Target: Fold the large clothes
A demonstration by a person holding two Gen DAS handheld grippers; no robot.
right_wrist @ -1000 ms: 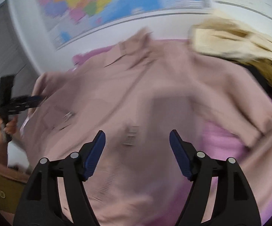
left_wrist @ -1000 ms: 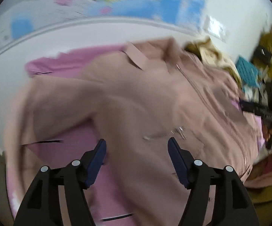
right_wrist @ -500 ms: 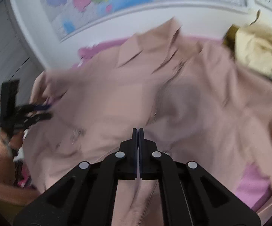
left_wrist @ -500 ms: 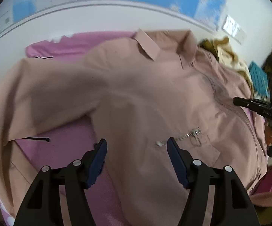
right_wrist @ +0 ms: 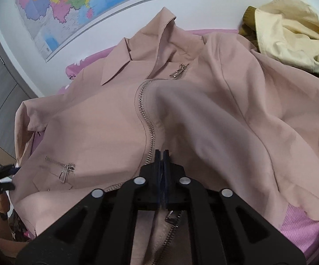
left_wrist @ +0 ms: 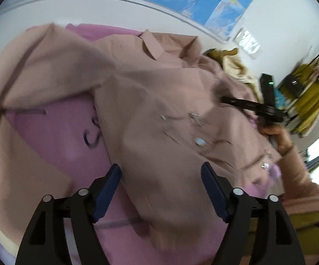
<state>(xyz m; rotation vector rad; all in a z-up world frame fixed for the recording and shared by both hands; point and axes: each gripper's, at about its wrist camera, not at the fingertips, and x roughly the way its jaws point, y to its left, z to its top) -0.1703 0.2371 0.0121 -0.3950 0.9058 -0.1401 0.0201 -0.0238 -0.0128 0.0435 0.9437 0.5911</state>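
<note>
Jacket [right_wrist: 203, 110], soft pink with metal zipper, pinched by right hand-held gripper [right_wrist: 162, 154]; left hand-held gripper [left_wrist: 161, 176] opening wide.

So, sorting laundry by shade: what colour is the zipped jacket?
Dusty pink jacket with silver zips, clearest in the right wrist view.

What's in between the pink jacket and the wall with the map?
A strip of pink sheet shows behind the jacket collar, then the white wall under the map. The right wrist view shows it best.

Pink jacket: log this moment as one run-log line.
stage: grasping | right gripper: shut on pink jacket at front zipper | left gripper: opening, over jacket body, nothing pinched | surface: pink sheet
</note>
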